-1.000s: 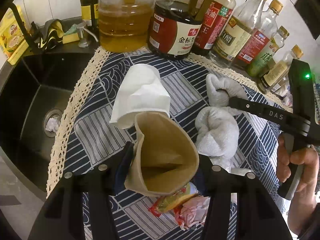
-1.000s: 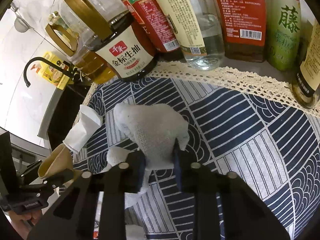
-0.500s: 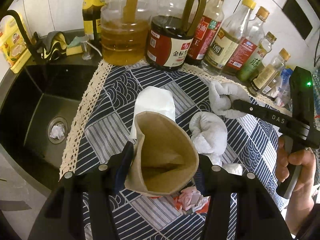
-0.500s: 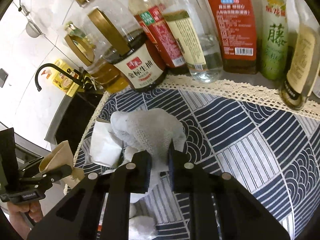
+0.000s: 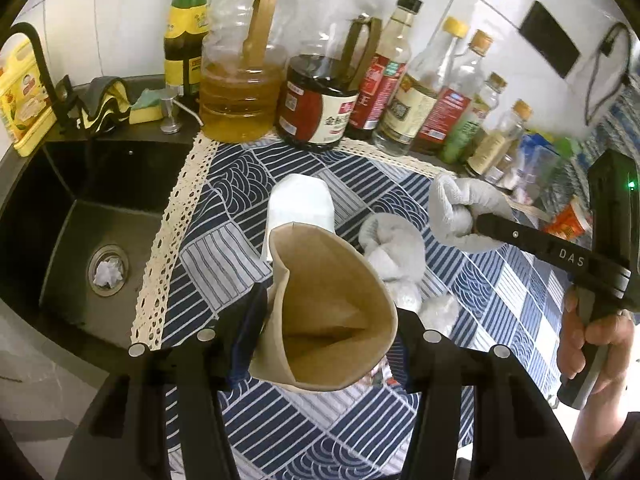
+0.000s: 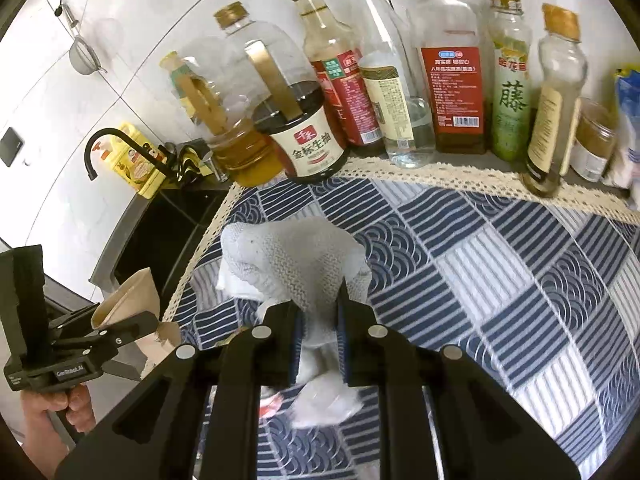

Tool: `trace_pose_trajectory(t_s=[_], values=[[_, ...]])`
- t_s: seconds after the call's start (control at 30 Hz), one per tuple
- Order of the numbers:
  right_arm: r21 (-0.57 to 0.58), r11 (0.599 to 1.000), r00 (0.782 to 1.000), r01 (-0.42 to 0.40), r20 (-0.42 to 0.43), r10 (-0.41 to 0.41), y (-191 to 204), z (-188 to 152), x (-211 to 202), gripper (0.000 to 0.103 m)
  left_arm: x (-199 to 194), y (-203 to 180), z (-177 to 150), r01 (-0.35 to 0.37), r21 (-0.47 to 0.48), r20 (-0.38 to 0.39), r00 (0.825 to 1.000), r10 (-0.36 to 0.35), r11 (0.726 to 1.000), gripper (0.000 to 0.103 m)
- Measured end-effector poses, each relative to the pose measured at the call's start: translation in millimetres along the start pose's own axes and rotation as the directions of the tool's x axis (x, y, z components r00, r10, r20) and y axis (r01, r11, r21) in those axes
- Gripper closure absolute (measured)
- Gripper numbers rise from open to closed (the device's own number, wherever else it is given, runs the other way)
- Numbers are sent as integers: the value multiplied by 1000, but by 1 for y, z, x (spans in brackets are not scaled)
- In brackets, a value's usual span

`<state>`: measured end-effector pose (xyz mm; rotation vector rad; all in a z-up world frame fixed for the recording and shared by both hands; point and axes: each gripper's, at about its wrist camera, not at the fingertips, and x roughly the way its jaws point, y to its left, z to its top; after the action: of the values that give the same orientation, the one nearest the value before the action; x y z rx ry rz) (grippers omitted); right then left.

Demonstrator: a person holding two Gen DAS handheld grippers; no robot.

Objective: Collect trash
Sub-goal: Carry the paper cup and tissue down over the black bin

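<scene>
Seeing crumpled white paper towel (image 6: pixel 296 264) pinched in our right hand-held gripper (image 6: pixel 318 344), bulging forward past its fingers | left hand-held gripper (image 5: pixel 328 320) clamps tan paper bag (image 5: pixel 332 316), mouth facing up toward us

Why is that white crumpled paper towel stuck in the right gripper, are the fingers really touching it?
Touching. The right wrist view shows the right gripper with both fingers pressed against the white paper towel, squeezing it between them above the cloth.

wall: white tiles (image 5: pixel 120 8) | sink (image 5: pixel 60 208): black | cloth (image 6: pixel 500 280): blue patterned, lace edge
</scene>
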<state>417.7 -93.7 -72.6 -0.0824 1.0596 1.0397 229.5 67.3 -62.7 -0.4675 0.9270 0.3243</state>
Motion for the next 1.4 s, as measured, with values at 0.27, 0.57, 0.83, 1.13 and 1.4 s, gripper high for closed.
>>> trace_pose_trajectory(t_s=[0.27,0.57,0.83,1.13,1.4], values=[[40,998,999,49,12,-50,38,-38,-25,87,-28,17,-23,85,40,10,996,-85,996,51],[64,994,996,88,10,-88,88,-92,-48,87,-61,30,-54,161,95,29,986,-165,982,51],[80,990,993,115,19,-117,127,-144,-63,87,-86,44,-90,207,116,26,977,-211,972,51],[128,981,989,146,14,-149,158,-208,-74,87,-99,50,-133,255,183,-37,967,-252,949,51],[150,977,989,149,-45,-144,171,-252,-62,87,-96,57,-169,267,188,-99,963,-252,945,51]])
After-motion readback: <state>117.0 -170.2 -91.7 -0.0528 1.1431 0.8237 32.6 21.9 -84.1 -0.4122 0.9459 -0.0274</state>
